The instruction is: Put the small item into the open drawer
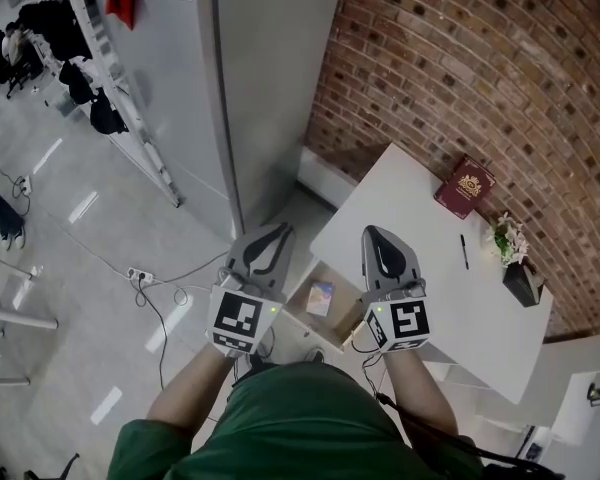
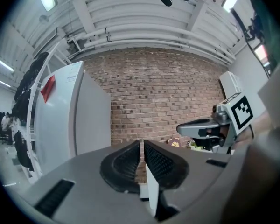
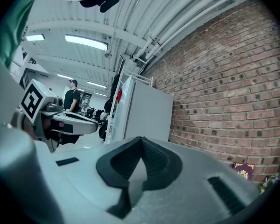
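Observation:
Both grippers are held up side by side in front of me, pointing away, and neither holds anything. My left gripper (image 1: 282, 228) (image 2: 141, 144) is shut, with its ribbed pads nearly touching. My right gripper (image 1: 372, 231) (image 3: 141, 140) is shut as well, hovering over the near corner of the white desk (image 1: 420, 218). Below and between them, an open drawer (image 1: 298, 313) juts out from the desk's left side. A small colourful packet (image 1: 320, 297) lies in it. Each gripper view shows the other gripper beside it, with brick wall behind.
On the desk lie a dark red book (image 1: 464, 185), a black pen (image 1: 464, 252) and a small potted plant (image 1: 513, 253). A brick wall (image 1: 480, 58) runs behind the desk, and a tall grey cabinet (image 1: 270, 78) stands to its left. Cables (image 1: 150, 288) trail across the floor.

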Motion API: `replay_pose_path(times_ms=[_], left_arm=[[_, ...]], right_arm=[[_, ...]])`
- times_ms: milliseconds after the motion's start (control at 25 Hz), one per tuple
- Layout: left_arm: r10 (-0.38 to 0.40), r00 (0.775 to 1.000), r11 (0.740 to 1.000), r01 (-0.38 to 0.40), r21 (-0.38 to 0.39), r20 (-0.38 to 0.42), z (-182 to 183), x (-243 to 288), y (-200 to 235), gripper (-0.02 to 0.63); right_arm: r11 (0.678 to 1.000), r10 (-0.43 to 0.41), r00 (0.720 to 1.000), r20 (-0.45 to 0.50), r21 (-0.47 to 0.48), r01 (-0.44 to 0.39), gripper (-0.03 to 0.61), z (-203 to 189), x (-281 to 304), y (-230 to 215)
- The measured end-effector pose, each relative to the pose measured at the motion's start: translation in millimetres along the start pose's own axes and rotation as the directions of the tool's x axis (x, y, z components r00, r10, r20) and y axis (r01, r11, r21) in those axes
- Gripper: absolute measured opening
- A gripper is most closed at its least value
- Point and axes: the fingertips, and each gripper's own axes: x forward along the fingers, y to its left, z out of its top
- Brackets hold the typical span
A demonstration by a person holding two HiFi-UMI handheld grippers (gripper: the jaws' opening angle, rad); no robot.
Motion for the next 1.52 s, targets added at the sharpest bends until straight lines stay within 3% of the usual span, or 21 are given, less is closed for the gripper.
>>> replay_pose_path(times_ms=[600,1520], left_arm=[[0.002,1.0,0.999,-0.002,-0.034,-0.013,-10,5,9,0.025],[-0.003,0.999,0.998,0.0,-0.061,-0.049,-26,12,6,0.025]], right_arm=[[0.998,-0.059,0.998,0.011,0.008,0.059,0.003,-6,0,-10],[0.999,-0.037,0.999,-0.009,0.017,0.037,0.002,-21,0,-10]])
